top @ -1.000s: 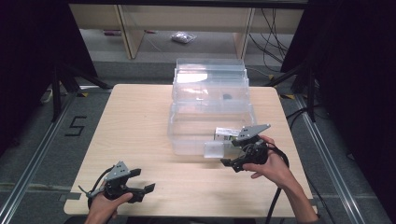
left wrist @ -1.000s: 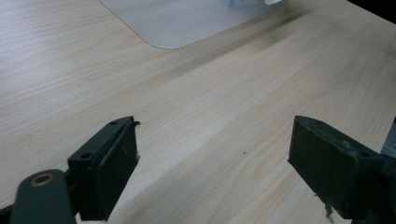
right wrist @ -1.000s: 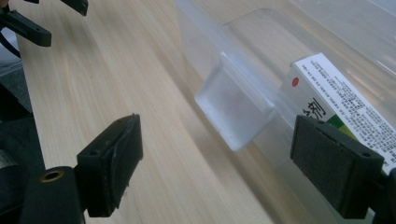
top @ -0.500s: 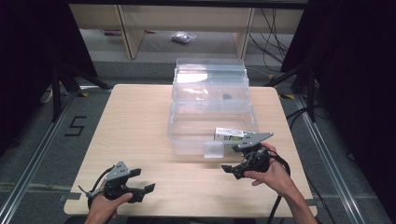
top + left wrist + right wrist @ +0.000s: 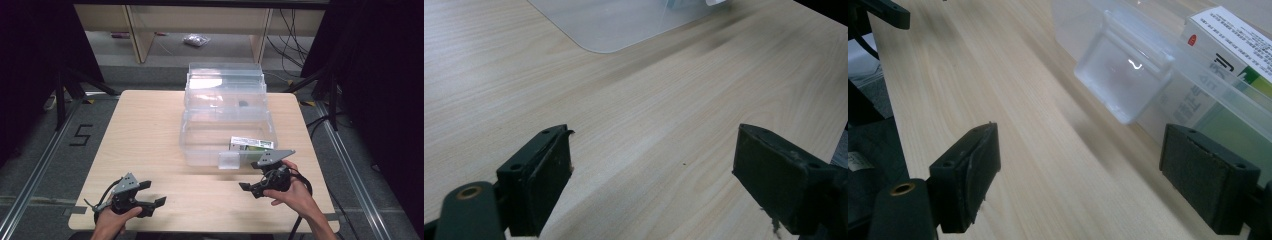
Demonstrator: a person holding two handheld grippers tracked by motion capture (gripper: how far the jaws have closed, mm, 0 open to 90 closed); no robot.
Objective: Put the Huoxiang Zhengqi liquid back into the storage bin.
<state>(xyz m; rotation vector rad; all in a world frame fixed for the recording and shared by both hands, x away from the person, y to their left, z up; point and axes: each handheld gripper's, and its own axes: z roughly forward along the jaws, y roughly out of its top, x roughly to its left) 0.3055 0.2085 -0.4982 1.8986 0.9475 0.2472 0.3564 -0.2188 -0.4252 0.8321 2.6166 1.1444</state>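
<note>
Plastic storage box (image 5: 227, 132) looks light, stiff and slippery; its front latch tab (image 5: 1122, 80) is the best place to grip. Right claw (image 5: 256, 187) and left claw (image 5: 150, 207) are both wide open, holding nothing, above the surface (image 5: 145, 130).

High overhead view; two low gripper views sharing the clear box (image 5: 225, 127).

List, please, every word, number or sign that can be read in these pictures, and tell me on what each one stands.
"5": black figure on the grey floor left of the table.
Small box inside the clear plastic container: lines of black print, a red round mark and a large black sign on its white face, all too blurred to read.
Hand-held grippers, container latch: no text.
</note>
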